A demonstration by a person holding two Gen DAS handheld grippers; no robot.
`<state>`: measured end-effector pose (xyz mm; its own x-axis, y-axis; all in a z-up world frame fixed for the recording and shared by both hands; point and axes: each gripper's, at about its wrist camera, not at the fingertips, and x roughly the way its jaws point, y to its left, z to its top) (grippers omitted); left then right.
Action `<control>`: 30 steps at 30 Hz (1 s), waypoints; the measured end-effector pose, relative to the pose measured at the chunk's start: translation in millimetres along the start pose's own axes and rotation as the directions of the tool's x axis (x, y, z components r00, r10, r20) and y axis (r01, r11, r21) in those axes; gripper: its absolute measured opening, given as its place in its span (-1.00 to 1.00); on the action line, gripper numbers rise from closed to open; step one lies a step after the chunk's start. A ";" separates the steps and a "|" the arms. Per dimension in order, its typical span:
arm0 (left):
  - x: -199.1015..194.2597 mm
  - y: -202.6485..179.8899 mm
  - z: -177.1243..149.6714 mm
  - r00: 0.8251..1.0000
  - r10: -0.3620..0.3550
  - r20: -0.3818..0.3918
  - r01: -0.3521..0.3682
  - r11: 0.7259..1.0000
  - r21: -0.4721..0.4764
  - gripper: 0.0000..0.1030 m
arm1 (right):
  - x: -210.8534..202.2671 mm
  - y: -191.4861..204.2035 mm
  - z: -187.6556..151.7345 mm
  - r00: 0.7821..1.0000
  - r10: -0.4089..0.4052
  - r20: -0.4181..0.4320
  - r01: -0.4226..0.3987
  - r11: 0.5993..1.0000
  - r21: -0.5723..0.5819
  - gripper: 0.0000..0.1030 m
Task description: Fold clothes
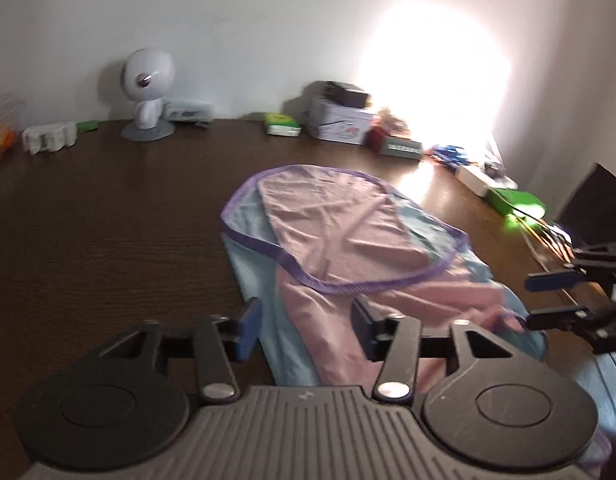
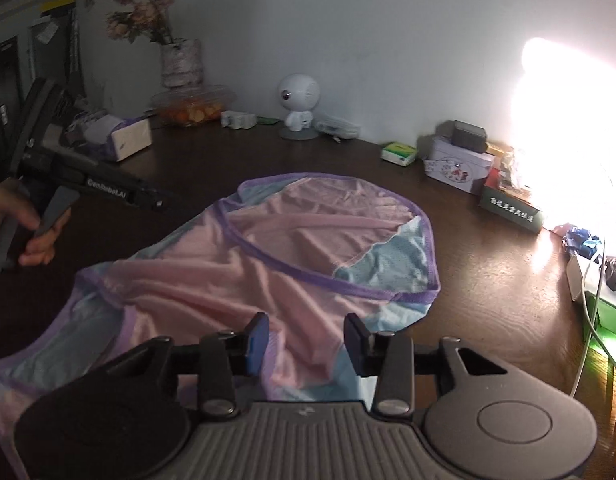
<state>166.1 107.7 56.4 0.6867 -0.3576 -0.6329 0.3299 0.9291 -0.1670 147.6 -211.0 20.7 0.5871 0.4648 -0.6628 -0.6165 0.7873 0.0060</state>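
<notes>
Just one garment [image 2: 243,264], two hand-held grippers.

One pink-and-blue garment [image 2: 243,276] with purple trim on one dark bench [image 2: 480,280]. Two tongs: left tongs [image 1: 305,326], right tongs [image 2: 305,346]. One white round-headed figurine [image 2: 297,106], one vase of dried flowers [image 2: 179,62], one bowl of orange fruit [image 2: 191,106], one tissue pack [image 2: 123,138], one green-and-white box [image 2: 398,153].

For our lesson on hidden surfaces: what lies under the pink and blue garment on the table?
The garment lies spread on the dark wooden table, whose bare top shows all round it. Whether anything else lies beneath it cannot be seen; the cloth covers that area.
</notes>
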 end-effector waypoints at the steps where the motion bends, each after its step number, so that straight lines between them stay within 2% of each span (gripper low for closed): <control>1: -8.9 -2.2 -8.6 1.000 -0.007 -0.016 0.007 1.000 0.021 0.27 | -3.5 7.4 -6.2 1.000 -0.006 -0.023 0.006 1.000 -0.003 -0.18; 2: -15.8 -6.5 -19.1 0.999 -0.005 -0.048 0.007 1.000 0.031 0.31 | -6.8 14.8 -12.3 0.999 -0.015 -0.046 0.014 1.000 -0.006 -0.19; 4: -26.7 -11.4 -36.9 0.996 -0.005 -0.088 0.007 1.000 0.030 0.31 | -7.4 24.6 -26.4 0.996 -0.057 -0.073 0.058 0.998 0.015 -0.33; 6: -32.7 -13.3 -51.3 0.995 -0.009 -0.102 0.011 1.000 0.016 0.27 | -1.0 28.3 -36.7 0.989 -0.097 -0.112 0.103 0.993 0.054 -0.96; 7: -34.4 -14.4 -58.0 0.994 -0.010 -0.106 0.012 1.000 0.011 0.17 | -3.2 29.2 -41.1 0.989 -0.105 -0.105 0.112 0.991 0.066 -0.96; 9: -35.1 -16.7 -67.2 0.994 0.030 -0.107 -0.029 1.000 0.005 -0.93 | -10.0 32.3 -47.5 0.987 -0.121 -0.105 0.130 0.988 0.082 -0.98; 10: -36.2 -17.3 -71.1 0.993 0.047 -0.108 -0.048 0.999 -0.002 -0.92 | -15.8 33.7 -50.9 0.983 -0.141 -0.116 0.151 0.984 0.090 -0.98; 13: -50.9 -19.9 -81.5 0.992 0.010 -0.125 -0.012 1.000 -0.014 -0.91 | -34.8 37.8 -64.5 0.969 -0.195 -0.154 0.210 0.973 0.092 -0.98; 14: -56.5 -20.3 -82.0 0.991 -0.012 -0.130 0.009 1.000 -0.025 -0.80 | -42.0 39.8 -70.0 0.963 -0.210 -0.167 0.227 0.970 0.091 -0.98; 16: -68.5 -17.9 -72.0 0.993 -0.046 -0.106 0.042 0.998 -0.041 -0.44 | -59.1 39.9 -74.3 0.972 -0.155 -0.175 0.175 0.979 0.106 -0.95; 17: -71.7 -16.3 -61.0 0.995 -0.052 -0.080 0.049 0.998 -0.041 -0.13 | -69.3 37.6 -69.6 0.981 -0.127 -0.144 0.144 0.982 0.118 -0.88; 18: -68.4 -16.6 -46.8 0.997 -0.050 -0.061 0.048 0.998 -0.030 0.04 | -79.6 35.3 -64.6 0.989 -0.098 -0.112 0.113 0.985 0.129 -0.76; 19: -63.8 -17.1 -32.2 0.998 -0.049 -0.044 0.048 0.999 -0.021 0.09 | -84.3 31.7 -56.7 0.993 -0.087 -0.080 0.097 0.987 0.129 -0.67; 20: -46.8 -19.0 -13.8 0.998 -0.055 -0.040 0.054 0.998 -0.016 0.13 | -85.9 26.4 -46.9 0.996 -0.077 -0.043 0.081 0.989 0.120 -0.42; 21: -29.4 -21.0 4.4 0.998 -0.059 -0.038 0.058 0.998 -0.014 0.13 | -80.8 22.6 -36.9 0.997 -0.074 -0.021 0.076 0.992 0.096 -0.31; 22: -7.6 -24.5 19.3 0.997 -0.046 -0.058 0.044 0.998 -0.033 0.13 | -75.4 18.9 -26.9 0.997 -0.072 0.001 0.072 0.995 0.070 -0.31; 25: 54.3 -31.2 48.4 0.989 0.019 -0.145 -0.025 0.999 -0.042 0.01 | -42.2 -1.8 1.5 0.992 -0.128 -0.022 0.129 0.990 0.060 -0.31; 27: 79.4 -32.2 54.9 0.983 0.048 -0.178 -0.052 0.998 -0.018 -0.20 | -26.7 -14.0 9.0 0.990 -0.137 -0.034 0.139 0.987 0.077 -0.31; 28: 84.6 -30.3 53.7 0.981 0.054 -0.186 -0.058 0.998 -0.014 -0.39 | -18.2 -18.2 10.1 0.991 -0.128 -0.044 0.131 0.988 0.084 -0.31; 29: 89.3 -28.2 52.4 0.979 0.059 -0.193 -0.062 0.998 -0.010 -0.98 | -12.5 -19.3 6.8 0.991 -0.123 -0.050 0.127 0.987 0.096 -0.32; 30: 89.2 -24.4 49.9 0.981 0.051 -0.189 -0.055 0.998 -0.017 -0.97 | -6.9 -18.9 2.9 0.992 -0.111 -0.060 0.117 0.988 0.102 -0.32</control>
<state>251.6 48.5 41.7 0.5677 -0.2854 -0.7722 0.2801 0.9490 -0.1448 156.8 -227.9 27.3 0.6190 0.3494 -0.7034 -0.4870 0.8734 0.0052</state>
